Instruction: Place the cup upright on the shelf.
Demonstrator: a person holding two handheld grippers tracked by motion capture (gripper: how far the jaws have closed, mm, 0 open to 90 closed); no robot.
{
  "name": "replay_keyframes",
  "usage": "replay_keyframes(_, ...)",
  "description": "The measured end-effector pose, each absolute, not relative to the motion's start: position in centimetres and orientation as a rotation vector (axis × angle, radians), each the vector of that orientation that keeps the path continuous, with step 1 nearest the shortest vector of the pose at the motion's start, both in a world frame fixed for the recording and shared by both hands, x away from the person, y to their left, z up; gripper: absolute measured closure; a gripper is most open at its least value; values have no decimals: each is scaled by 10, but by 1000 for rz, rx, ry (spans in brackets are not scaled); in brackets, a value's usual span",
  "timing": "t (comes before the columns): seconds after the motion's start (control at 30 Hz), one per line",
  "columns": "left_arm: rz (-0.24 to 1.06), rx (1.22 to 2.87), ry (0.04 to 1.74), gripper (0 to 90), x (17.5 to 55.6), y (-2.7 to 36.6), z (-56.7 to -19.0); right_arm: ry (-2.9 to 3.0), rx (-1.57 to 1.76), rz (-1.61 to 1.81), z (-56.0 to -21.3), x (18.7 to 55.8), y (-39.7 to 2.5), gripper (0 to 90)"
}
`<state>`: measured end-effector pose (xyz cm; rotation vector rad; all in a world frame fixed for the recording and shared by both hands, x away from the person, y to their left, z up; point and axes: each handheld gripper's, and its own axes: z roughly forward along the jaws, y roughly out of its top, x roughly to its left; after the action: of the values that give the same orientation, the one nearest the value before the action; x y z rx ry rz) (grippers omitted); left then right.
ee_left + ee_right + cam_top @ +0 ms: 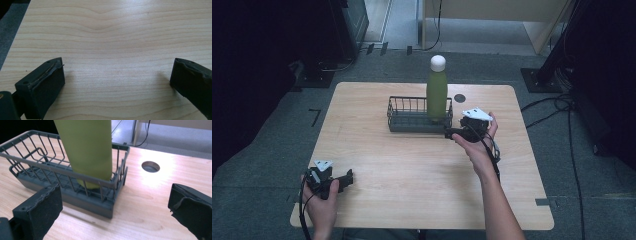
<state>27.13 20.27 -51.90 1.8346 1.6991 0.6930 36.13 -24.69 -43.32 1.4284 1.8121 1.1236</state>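
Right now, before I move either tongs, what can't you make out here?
- Bottle: right gripper view's top edge cuts off its cap.
- Bottle foot: basket wires screen it, seating unclear.
- Left tongs: too small in the high view; own view shows the jaws apart over bare table.
- Basket's far wall: bottle hides part.

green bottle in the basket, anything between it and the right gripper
Yes: the near wire wall of the grey basket stands across the lower green bottle, between it and the open right gripper. Above the rim, the bottle's body is unobstructed.
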Motion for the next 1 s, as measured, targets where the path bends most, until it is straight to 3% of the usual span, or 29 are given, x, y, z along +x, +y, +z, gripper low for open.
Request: replay_keyframes(1.0,693,1834,1698,0,271,203,-519,1739,1567,1042,-470,311,-313,0)
